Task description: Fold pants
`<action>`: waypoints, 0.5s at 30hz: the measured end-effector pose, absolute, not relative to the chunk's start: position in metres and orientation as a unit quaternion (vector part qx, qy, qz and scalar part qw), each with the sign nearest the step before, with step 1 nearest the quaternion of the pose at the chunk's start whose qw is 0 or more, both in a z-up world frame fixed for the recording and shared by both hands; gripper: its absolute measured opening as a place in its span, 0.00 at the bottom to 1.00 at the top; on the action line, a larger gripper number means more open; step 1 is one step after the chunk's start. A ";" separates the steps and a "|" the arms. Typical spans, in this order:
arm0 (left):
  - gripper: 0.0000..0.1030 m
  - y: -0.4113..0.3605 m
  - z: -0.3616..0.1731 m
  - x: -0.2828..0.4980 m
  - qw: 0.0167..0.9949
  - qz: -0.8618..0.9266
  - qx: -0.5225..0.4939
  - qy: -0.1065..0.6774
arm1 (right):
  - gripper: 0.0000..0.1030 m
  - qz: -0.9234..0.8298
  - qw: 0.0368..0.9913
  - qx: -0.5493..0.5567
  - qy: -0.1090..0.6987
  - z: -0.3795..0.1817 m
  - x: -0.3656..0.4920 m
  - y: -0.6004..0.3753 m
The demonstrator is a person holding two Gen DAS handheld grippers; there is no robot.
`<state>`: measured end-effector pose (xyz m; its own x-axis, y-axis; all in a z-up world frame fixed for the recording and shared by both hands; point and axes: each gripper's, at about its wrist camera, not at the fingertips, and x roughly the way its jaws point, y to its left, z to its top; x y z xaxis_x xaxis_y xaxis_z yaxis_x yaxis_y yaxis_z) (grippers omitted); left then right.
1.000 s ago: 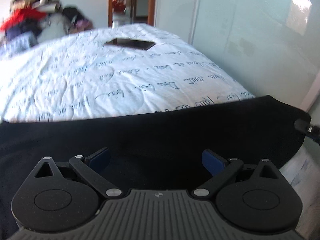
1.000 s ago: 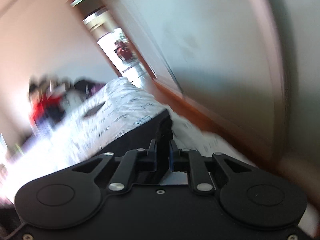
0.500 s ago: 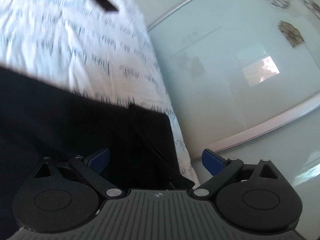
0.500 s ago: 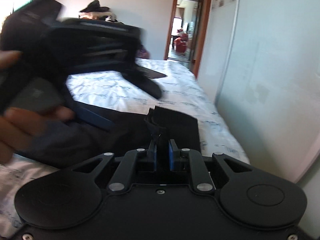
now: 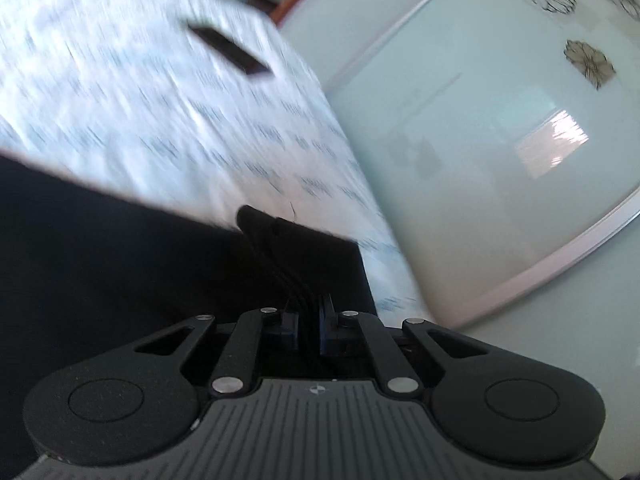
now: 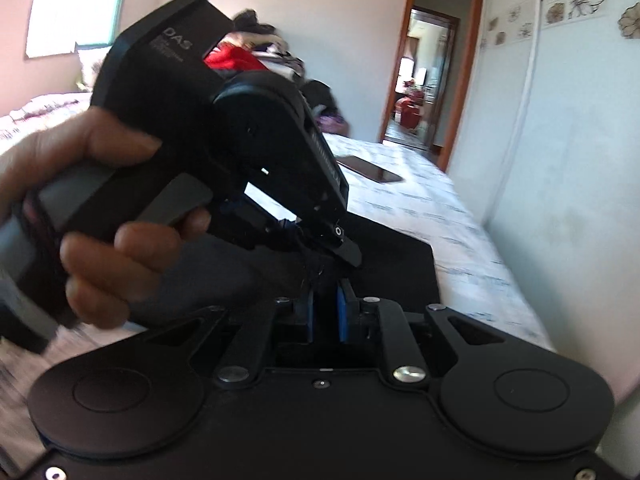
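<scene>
Black pants [image 5: 120, 264] lie across a white bed with blue script print [image 5: 160, 112]. My left gripper [image 5: 309, 320] is shut on a raised fold of the pants' edge near the bed's right side. In the right wrist view the pants [image 6: 392, 256] lie dark on the bed. My right gripper [image 6: 326, 312] is shut on a bunched bit of the same black fabric. The left gripper [image 6: 316, 236], held in a hand, is just ahead of it and pinches the cloth right beside it.
A dark flat rectangle [image 5: 230, 50] lies further up the bed, also in the right wrist view [image 6: 370, 170]. A pale glass wardrobe door [image 5: 480, 140] runs close along the bed's right side. A clothes pile [image 6: 256, 52] and an open doorway [image 6: 424, 84] stand at the far end.
My left gripper has closed from open onto the pants' edge. It has swung in next to the right gripper, which stays shut on the fabric.
</scene>
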<state>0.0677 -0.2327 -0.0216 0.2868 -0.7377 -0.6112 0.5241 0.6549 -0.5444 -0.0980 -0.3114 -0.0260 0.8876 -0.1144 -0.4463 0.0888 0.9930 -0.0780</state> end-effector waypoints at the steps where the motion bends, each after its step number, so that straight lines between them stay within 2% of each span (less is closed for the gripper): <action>1: 0.09 -0.223 -0.014 0.062 0.813 -0.387 -0.099 0.425 | 0.13 -0.038 0.973 -0.019 0.228 -0.024 -0.095 -0.307; 6: 0.07 -0.183 0.009 0.052 0.878 -0.319 -0.006 0.356 | 0.13 0.040 0.975 0.023 0.215 -0.023 -0.071 -0.284; 15: 0.08 -0.122 0.000 0.098 0.902 -0.207 0.044 0.377 | 0.13 0.124 0.960 0.057 0.246 -0.036 -0.013 -0.241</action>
<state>0.0982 -0.1216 -0.0002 0.6299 -0.3408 -0.6979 0.4065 0.9103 -0.0776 -0.0129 -0.2408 -0.0360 0.8482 0.2661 -0.4580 -0.2096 0.9627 0.1711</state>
